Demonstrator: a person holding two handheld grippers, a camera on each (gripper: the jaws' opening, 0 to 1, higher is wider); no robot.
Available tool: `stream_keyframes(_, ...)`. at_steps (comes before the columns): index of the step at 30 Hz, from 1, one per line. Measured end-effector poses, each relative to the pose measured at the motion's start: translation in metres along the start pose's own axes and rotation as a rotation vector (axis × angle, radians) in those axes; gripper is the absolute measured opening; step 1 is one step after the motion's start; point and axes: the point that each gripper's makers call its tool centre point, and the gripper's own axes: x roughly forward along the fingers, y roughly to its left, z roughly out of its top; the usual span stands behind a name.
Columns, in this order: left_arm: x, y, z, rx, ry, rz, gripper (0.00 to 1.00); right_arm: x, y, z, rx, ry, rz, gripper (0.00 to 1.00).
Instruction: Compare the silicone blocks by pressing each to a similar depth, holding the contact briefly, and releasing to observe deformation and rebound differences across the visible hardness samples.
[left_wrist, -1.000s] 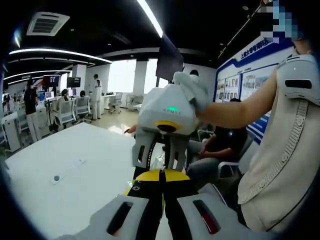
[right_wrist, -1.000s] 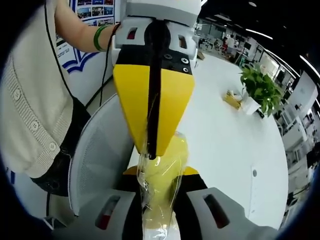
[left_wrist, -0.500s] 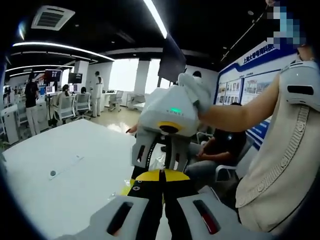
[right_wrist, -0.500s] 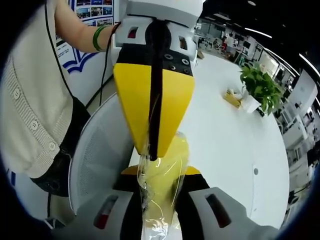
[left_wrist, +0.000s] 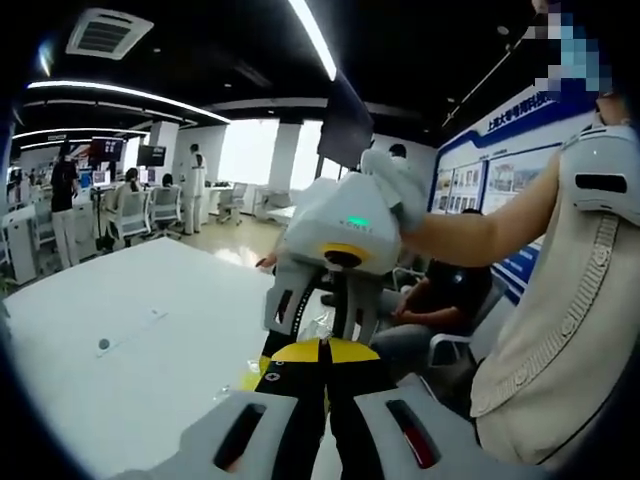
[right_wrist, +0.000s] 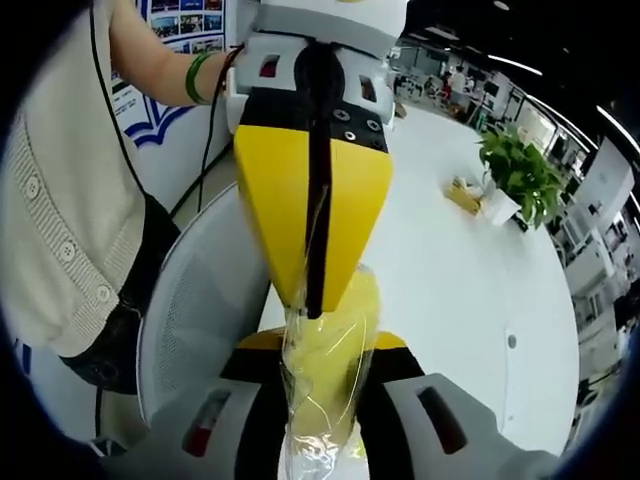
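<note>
A yellow silicone block (right_wrist: 325, 350) in clear crinkled plastic wrap hangs above the white table, pinched at both ends.

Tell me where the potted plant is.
In the right gripper view, the potted plant stands at upper right on the white table, beside a small yellow item.

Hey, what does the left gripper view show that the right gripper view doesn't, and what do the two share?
Left gripper view: people at desks far off, a ceiling light strip and a seated person in dark clothes.

Right gripper view: a potted plant and a mesh chair back.

Shared: the wrapped yellow block, pinched at its top by the shut left tongs and gripped by the right tongs; the white table; the person's cream knit top; the blue wall board.
</note>
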Motion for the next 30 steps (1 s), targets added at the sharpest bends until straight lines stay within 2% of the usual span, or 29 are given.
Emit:
stream_keyframes(7,0.002,0.002,-0.006,-0.026,0.011,-0.007,0.0,0.003,0.001,-0.002,0.007,-0.016,-0.014,0.26)
stream_keyframes(11,0.003,0.008,-0.011,-0.038,0.018,0.0,0.0,0.0,0.001,0.004,0.029,-0.063,-0.018,0.29)
stream_keyframes(18,0.004,0.015,-0.017,-0.075,0.011,0.006,0.0,0.0,-0.001,-0.001,0.048,-0.074,-0.049,0.35)
stream_keyframes(20,0.004,0.02,-0.02,-0.087,0.013,0.019,0.0,-0.001,-0.004,-0.001,0.072,-0.084,-0.082,0.37)
stream_keyframes(21,0.004,0.022,-0.022,-0.097,0.013,0.029,0.0,-0.003,-0.008,0.0,0.095,-0.107,-0.123,0.4)
stream_keyframes(26,0.005,0.033,-0.032,-0.133,0.017,0.054,0.0,-0.01,-0.015,-0.002,0.145,-0.183,-0.23,0.53)
stream_keyframes(30,0.007,0.043,-0.043,-0.192,0.016,0.077,0.0,-0.018,-0.017,-0.014,0.217,-0.233,-0.33,0.6)
